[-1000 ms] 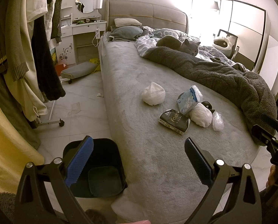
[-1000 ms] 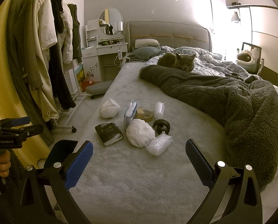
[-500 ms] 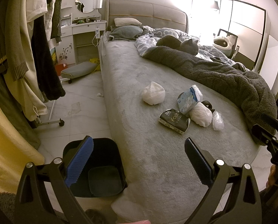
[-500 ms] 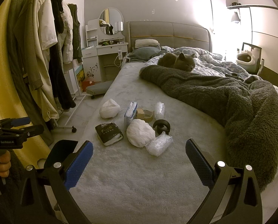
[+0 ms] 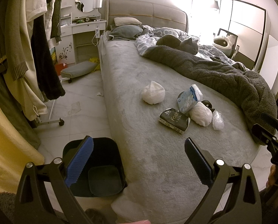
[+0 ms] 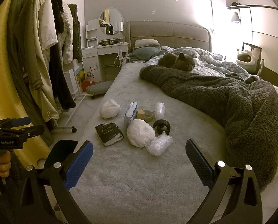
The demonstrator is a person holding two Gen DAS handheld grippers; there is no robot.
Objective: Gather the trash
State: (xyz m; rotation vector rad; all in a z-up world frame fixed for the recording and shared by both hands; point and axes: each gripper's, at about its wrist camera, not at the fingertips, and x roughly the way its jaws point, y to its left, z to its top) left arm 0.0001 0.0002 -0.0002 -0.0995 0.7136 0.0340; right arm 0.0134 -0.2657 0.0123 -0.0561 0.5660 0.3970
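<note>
Both claws (image 5: 138, 159) (image 6: 139, 160) gape empty; the black bin (image 5: 101, 168) is half hidden behind one finger.

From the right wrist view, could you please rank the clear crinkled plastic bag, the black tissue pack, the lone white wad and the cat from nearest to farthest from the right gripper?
From the right gripper:
1. Clear plastic bag, just ahead, slightly right of centre.
2. Black tissue pack, ahead to the left.
3. Lone white wad, farther left, near the bed's edge.
4. Cat, far back on the bedding.
</note>
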